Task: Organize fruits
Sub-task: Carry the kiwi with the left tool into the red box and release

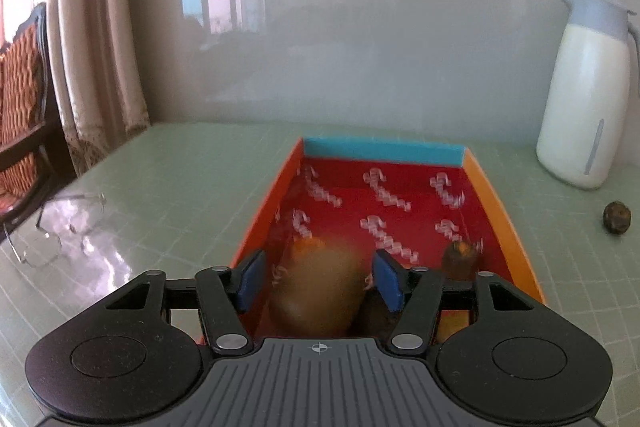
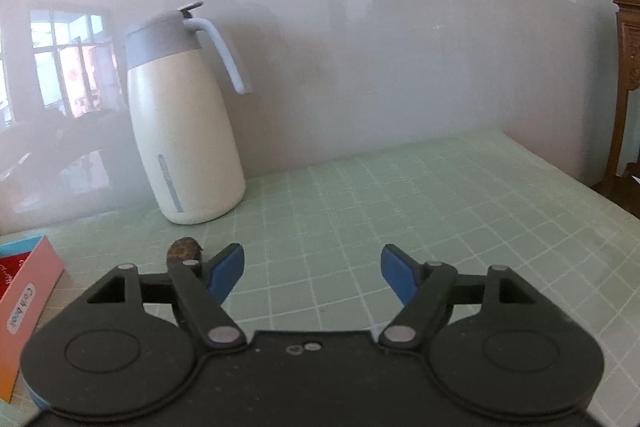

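A red-lined box (image 1: 496, 211) with orange sides and a blue far wall lies on the green table. My left gripper (image 1: 318, 279) hangs over its near end. A blurred yellow-brown fruit (image 1: 320, 291) sits between the blue pads (image 1: 250, 279), and a thin gap shows on each side of it. A dark fruit (image 1: 460, 259) with an orange patch rests in the box to the right. Another small dark fruit (image 1: 617, 217) lies on the table outside the box; in the right wrist view this fruit (image 2: 184, 249) is just behind my left finger. My right gripper (image 2: 311, 255) stands open and empty over the table.
A white jug (image 1: 580, 99) with a grey lid stands against the wall right of the box, and the same jug (image 2: 184, 131) shows in the right wrist view. Eyeglasses (image 1: 52, 227) lie near the table's left edge. A cushioned chair (image 1: 20, 107) and curtains stand beyond it.
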The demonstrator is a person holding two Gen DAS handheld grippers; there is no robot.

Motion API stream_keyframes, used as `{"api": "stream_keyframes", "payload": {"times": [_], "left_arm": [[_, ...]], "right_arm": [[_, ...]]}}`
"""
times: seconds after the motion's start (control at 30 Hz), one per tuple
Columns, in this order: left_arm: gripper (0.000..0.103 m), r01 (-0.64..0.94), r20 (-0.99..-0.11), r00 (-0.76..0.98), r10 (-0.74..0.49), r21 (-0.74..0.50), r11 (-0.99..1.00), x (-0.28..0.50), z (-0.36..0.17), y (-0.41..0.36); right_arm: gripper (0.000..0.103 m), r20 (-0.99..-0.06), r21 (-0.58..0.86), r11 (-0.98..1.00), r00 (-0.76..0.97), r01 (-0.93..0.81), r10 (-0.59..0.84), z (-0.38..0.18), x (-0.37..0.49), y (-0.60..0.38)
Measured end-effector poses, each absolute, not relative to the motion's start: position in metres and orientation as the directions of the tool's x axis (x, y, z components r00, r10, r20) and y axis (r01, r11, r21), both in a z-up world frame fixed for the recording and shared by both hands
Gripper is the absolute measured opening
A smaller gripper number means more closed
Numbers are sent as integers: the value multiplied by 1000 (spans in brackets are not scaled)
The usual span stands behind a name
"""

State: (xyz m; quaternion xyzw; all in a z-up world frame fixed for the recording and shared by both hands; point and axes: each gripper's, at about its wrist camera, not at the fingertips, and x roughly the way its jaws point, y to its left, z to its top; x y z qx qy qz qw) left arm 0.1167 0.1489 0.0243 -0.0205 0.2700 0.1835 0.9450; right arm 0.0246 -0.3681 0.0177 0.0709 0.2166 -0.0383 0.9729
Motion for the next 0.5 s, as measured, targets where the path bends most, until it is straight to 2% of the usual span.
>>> {"api": "stream_keyframes", "payload": {"times": [0.03,0.07,0.27,0.33,0.5], "left_arm": [[74,-363,-507,792,340,57,930,116,26,148],[76,-355,-502,800,330,49,934,112,26,148],[79,-349,-489,807,331,57,935,111,27,144],[85,-352,-475,813,335,56,934,109,29,145],[87,-370,-445,822,354,56,927,101,33,151]], "right_arm": [[79,-427,121,986,903,111,-49,18,25,-369],[80,-428,121,986,902,114,-52,17,25,-370],[80,-432,104,989,900,107,-52,14,24,-365],[81,-431,96,991,901,92,-42,13,27,-360],[82,-421,24,998,906,51,-36,10,35,-338]]}}
